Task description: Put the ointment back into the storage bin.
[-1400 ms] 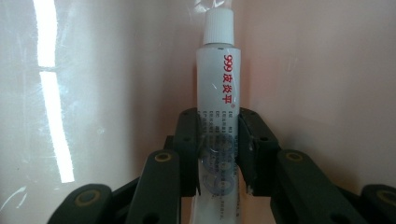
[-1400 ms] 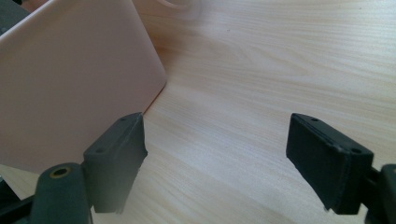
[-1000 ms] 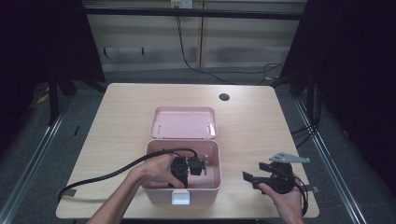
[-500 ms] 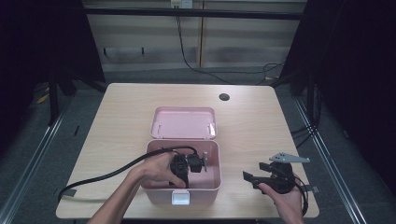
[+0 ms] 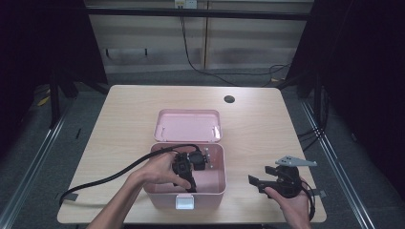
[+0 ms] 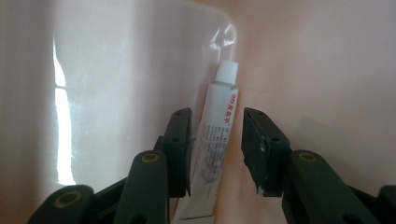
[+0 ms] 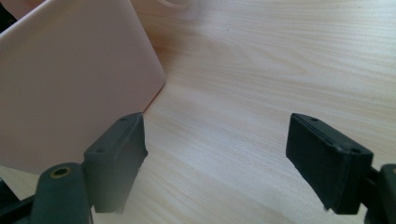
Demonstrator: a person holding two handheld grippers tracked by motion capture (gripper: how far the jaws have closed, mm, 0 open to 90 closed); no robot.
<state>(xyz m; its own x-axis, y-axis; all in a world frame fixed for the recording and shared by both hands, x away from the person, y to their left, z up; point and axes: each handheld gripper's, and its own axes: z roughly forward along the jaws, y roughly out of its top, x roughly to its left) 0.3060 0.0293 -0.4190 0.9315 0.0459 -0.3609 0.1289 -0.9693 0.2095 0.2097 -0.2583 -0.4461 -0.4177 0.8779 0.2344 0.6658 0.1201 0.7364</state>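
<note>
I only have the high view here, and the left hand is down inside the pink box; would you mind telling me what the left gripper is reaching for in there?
Observer: A white tube with a white cap and red lettering lies in the pink box, along the foot of a side wall.
Operator: Thank you. Are the fingers closed on it yet?
Observer: No. The left gripper is open, one finger on each side of the tube with a gap showing on the right.
Operator: And is the right gripper holding anything?
Observer: No. The right gripper is wide open over the bare wooden table, beside the box's outer wall.
</note>
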